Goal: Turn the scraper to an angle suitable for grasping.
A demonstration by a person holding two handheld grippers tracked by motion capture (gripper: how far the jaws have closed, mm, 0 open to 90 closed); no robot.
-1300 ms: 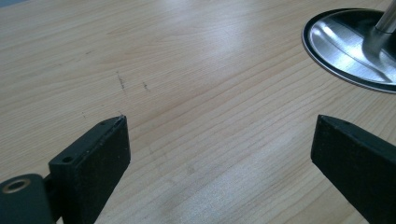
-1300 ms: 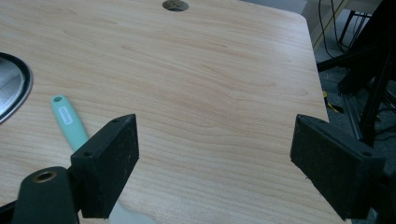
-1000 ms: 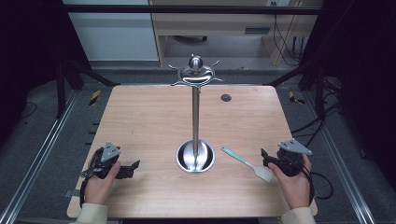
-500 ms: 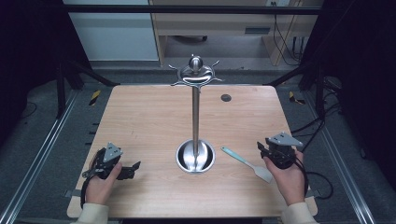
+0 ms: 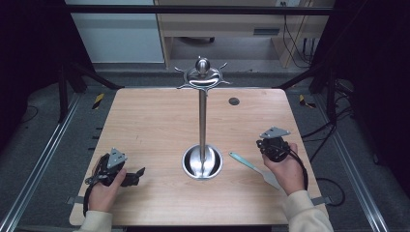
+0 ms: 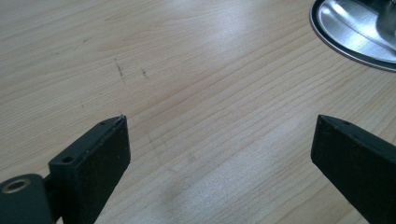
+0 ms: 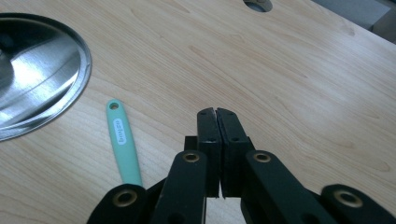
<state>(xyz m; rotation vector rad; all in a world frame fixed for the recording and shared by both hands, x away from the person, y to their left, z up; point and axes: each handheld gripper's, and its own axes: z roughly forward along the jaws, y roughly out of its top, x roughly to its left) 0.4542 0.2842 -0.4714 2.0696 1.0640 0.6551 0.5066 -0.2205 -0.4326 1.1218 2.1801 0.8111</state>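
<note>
A tall metal stand (image 5: 202, 121) with curved hooks at its top rises from a round shiny base (image 5: 203, 163) at the table's middle. A spatula with a teal handle (image 5: 244, 162) lies flat to the right of the base. My right gripper (image 5: 270, 142) hovers just right of the spatula; its jaws have just been closing and now meet with nothing between them (image 7: 216, 112), the teal handle (image 7: 123, 142) lying to their left. My left gripper (image 5: 138, 173) rests near the front left, jaws wide apart over bare wood (image 6: 219, 123).
The wooden table (image 5: 145, 121) has a small round hole (image 5: 234, 101) at the back right. The stand's base edge (image 6: 355, 32) lies ahead of the left gripper. Metal rails run along both sides of the table.
The right hand has moved left and away from the person, alongside the spatula, and its jaws have gone from open to shut. The left hand has stayed put.
</note>
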